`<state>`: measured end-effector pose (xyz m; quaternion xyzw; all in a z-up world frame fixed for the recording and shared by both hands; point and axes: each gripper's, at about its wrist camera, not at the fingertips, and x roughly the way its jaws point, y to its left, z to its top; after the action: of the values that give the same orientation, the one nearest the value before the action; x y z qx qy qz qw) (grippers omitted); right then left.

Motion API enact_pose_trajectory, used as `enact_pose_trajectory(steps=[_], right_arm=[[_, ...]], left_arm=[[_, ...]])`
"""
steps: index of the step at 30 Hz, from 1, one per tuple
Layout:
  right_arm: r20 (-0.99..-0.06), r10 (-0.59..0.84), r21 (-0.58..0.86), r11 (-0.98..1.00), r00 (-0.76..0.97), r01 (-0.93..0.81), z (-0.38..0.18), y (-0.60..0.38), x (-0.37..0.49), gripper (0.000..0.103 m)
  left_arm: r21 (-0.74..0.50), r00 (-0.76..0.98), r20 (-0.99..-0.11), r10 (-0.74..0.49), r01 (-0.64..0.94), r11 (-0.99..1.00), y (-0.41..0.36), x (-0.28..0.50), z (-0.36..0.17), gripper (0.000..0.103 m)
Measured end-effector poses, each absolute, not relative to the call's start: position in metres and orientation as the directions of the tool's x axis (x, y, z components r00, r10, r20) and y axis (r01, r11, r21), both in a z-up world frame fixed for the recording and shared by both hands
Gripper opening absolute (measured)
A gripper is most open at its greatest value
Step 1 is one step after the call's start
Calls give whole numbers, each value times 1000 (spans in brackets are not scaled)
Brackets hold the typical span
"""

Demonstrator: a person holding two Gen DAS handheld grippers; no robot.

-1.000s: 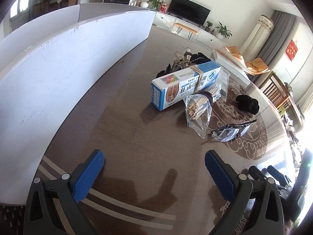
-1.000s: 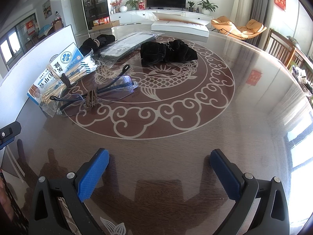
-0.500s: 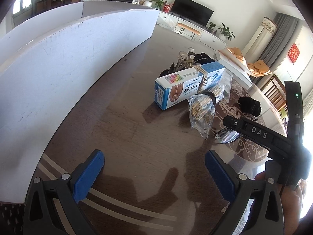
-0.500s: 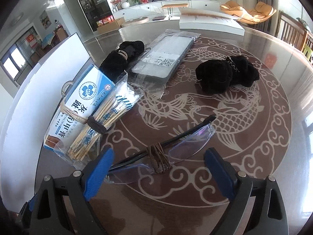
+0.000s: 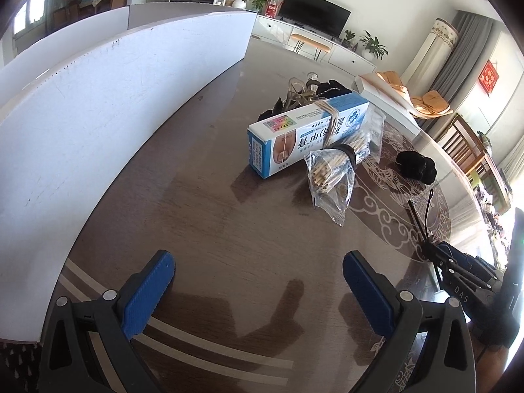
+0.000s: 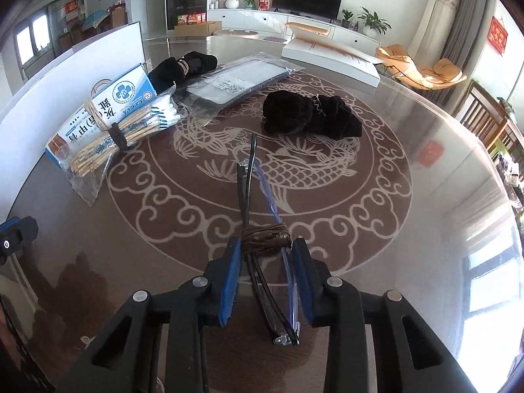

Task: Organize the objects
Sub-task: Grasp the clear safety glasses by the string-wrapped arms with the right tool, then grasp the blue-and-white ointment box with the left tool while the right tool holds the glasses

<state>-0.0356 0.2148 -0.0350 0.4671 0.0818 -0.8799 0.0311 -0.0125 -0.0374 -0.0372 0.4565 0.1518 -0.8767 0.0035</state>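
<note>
The round brown table (image 6: 376, 235) with its pale fish pattern carries everything; a white board (image 5: 98, 104) stands along its left edge. At far left lie a blue-and-white box (image 6: 108, 111) and a clear bag of wooden sticks (image 6: 108, 145), touching each other. Farther back are a flat grey packet (image 6: 235, 83) and a black fabric bundle (image 6: 308, 118).

The right gripper (image 6: 266, 255) has just been closing on the folded glasses (image 6: 258, 196), which are bound with brown twine (image 6: 265, 237); its blue pads press the frame from both sides just below the twine. The glasses stick out over the near middle of the table.

The left gripper (image 5: 258, 278) hangs wide open and empty over bare wood at near left.

The grip probably wants to stay gentle, since the clear lens looks thin. A level carry would keep the long arms from snagging the bag.
</note>
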Motion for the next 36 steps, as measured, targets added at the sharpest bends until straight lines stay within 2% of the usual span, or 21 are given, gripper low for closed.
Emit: enact_pose_trajectory(steps=[2, 3, 6, 10, 14, 19, 23, 24, 25, 27, 29, 33, 36], right_arm=[[-814, 10, -117, -982, -581, 147, -36, 219, -28, 35], [-808, 8, -118, -982, -589, 148, -36, 221, -25, 41], [-802, -4, -97, -986, -597, 136, -38, 227, -23, 72], [-795, -55, -26, -992, -604, 124, -43, 235, -22, 75], [-796, -62, -9, -994, -602, 113, -44, 237, -22, 77], [-799, -55, -8, -995, -599, 102, -44, 238, -23, 80], [-799, -52, -10, -995, -599, 100, -44, 238, -24, 81], [-799, -53, -10, -995, -599, 100, -44, 238, -24, 81], [-799, -52, -10, -995, -599, 100, -44, 238, -24, 81], [-799, -52, -10, -995, -599, 100, -44, 238, -24, 81], [-799, -53, -10, -995, -599, 100, -44, 238, -25, 81], [-799, -53, -9, -995, -599, 101, -45, 238, -25, 81], [-799, -53, -9, -995, -599, 101, -45, 238, -25, 81]], left_arm=[[-251, -580, -804, 130, 133, -959, -34, -13, -38, 103], [-243, -578, -806, 127, 128, -962, -33, -14, -38, 103], [-228, -573, -810, 124, 114, -967, -30, -13, -38, 103], [-236, -573, -809, 131, 112, -965, -31, -12, -38, 103], [-314, -598, -778, 195, 100, -944, -42, -15, -27, 103], [-170, -649, -754, 98, 48, -984, -45, -61, 5, 103], [-108, -559, -821, 121, -56, -993, -29, -112, -2, 102], [-117, -533, -834, 139, -75, -990, -27, -121, -7, 78], [-136, -503, -849, 162, -88, -987, -27, -129, -12, 47], [-190, -466, -857, 219, -108, -976, -25, -134, -19, 24], [-167, -464, -861, 209, -130, -977, -18, -119, -20, 21], [-283, -429, -843, 324, -157, -946, -16, -62, -17, 21], [-296, -430, -846, 315, -112, -949, -36, -43, -21, 26]])
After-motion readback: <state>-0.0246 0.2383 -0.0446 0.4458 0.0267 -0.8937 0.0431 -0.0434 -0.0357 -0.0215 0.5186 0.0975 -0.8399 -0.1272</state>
